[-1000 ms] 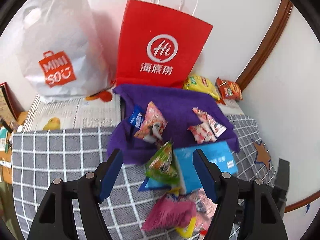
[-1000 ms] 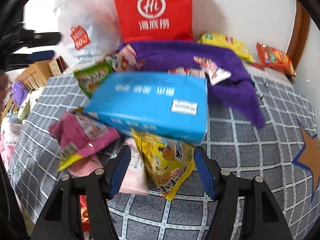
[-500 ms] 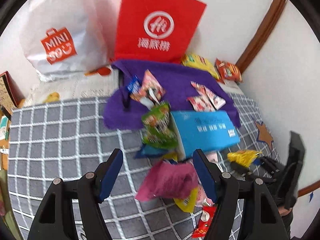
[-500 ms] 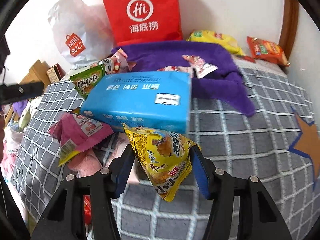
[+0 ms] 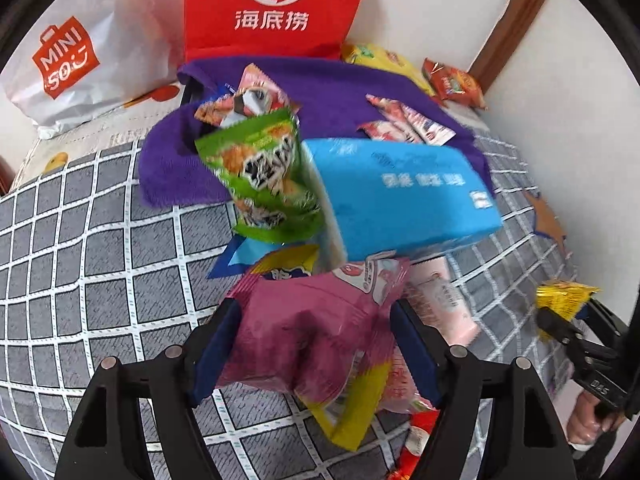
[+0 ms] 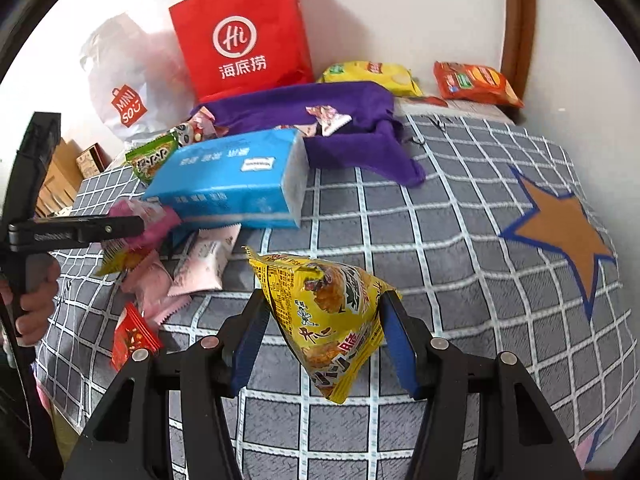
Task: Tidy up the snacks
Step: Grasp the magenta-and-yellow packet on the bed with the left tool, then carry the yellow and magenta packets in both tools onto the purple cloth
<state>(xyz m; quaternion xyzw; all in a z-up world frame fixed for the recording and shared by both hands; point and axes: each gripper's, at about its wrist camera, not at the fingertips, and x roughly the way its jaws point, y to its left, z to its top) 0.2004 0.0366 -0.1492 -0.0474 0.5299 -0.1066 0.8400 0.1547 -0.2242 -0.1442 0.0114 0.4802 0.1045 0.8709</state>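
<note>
My right gripper [image 6: 324, 332] is shut on a yellow snack packet [image 6: 328, 312] and holds it above the grey checked cover [image 6: 460, 280]; the packet also shows at the right in the left wrist view [image 5: 564, 296]. My left gripper [image 5: 316, 340] has its fingers on both sides of a pink snack bag [image 5: 316, 332] in the snack pile; the jaws stand wide and touch the bag's sides. A green snack bag [image 5: 264, 176] leans on a blue tissue pack [image 5: 404, 196]. Pale pink packets [image 6: 204, 260] and a small red packet [image 6: 132, 336] lie by the pile.
A purple cloth [image 5: 328, 92] with several small packets lies behind the pile. A red paper bag [image 6: 244, 36] and a white Miniso bag [image 5: 76, 48] stand at the wall. A yellow chip bag [image 6: 372, 76] and an orange bag [image 6: 476, 84] lie at the back right.
My left gripper moved forward and down until the pink bag sat between its fingers. My right gripper closed on the yellow packet, lifted it and drew back from under the tissue pack.
</note>
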